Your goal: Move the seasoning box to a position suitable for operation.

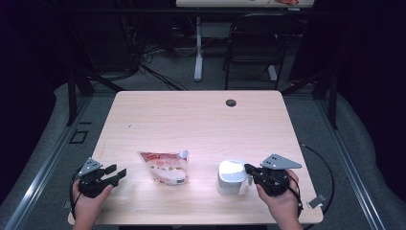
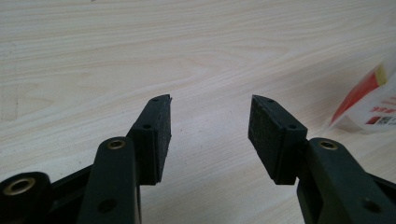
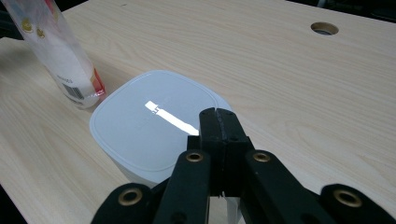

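Observation:
A white lidded container (image 1: 230, 176) stands near the table's front right; its smooth lid (image 3: 149, 121) reflects a light. My right gripper (image 1: 247, 168) rests at the container's right edge, and its jaws (image 3: 218, 114) are pressed together over the lid's rim; I see nothing between the pads. A clear refill pouch (image 1: 165, 167) with red print and a spout stands left of the container, and it also appears in the right gripper view (image 3: 56, 51). My left gripper (image 1: 117, 172) sits at the front left, open (image 2: 210, 126) over bare wood, with the pouch's corner (image 2: 369, 102) off to its right.
The light wooden table (image 1: 191, 120) has a round cable hole (image 1: 231, 102) near its far edge, seen also in the right gripper view (image 3: 324, 28). A dark chair (image 1: 253, 43) and a desk leg stand beyond the table. Cables trail on the floor.

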Demonstrator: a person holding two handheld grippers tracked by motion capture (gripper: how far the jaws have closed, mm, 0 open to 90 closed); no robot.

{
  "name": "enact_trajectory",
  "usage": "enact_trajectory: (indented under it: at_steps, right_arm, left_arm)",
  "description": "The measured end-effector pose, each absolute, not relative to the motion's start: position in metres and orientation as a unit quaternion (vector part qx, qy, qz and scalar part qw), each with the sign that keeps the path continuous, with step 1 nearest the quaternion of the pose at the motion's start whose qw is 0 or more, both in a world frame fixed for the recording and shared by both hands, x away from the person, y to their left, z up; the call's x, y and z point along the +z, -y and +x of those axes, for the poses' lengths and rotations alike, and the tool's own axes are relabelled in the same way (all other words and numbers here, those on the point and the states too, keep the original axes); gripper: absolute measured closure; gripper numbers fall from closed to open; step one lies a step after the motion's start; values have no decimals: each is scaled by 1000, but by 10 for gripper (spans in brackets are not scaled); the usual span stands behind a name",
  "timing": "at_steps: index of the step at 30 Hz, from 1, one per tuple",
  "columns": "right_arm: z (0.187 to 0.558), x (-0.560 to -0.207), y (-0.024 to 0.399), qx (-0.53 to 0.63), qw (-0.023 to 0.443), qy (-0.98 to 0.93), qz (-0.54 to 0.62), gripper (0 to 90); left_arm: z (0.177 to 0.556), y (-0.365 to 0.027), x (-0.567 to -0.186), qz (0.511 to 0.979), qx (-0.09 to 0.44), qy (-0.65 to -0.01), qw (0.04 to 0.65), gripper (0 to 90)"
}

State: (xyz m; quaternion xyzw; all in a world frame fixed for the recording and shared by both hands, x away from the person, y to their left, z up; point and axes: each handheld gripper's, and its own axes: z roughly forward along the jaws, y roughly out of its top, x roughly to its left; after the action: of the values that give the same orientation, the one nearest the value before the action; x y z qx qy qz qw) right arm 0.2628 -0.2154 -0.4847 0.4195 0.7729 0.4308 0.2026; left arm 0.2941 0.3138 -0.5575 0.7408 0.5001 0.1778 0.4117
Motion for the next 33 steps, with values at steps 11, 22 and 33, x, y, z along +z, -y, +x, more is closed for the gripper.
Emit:
enact_trajectory:
  at_steps: [11, 22, 33]
  right_arm:
    - [262, -486, 216, 436, 204, -769, 421, 900]
    - [261, -487, 218, 436, 204, -768, 422, 900]
    - [260, -487, 219, 439, 204, -766, 424, 900]
  left_arm:
    - [294, -313, -558, 743, 153, -496, 422, 375]
    - [291, -319, -559, 744, 121, -481, 449, 277]
    - [289, -325, -561, 722, 128, -496, 465, 265]
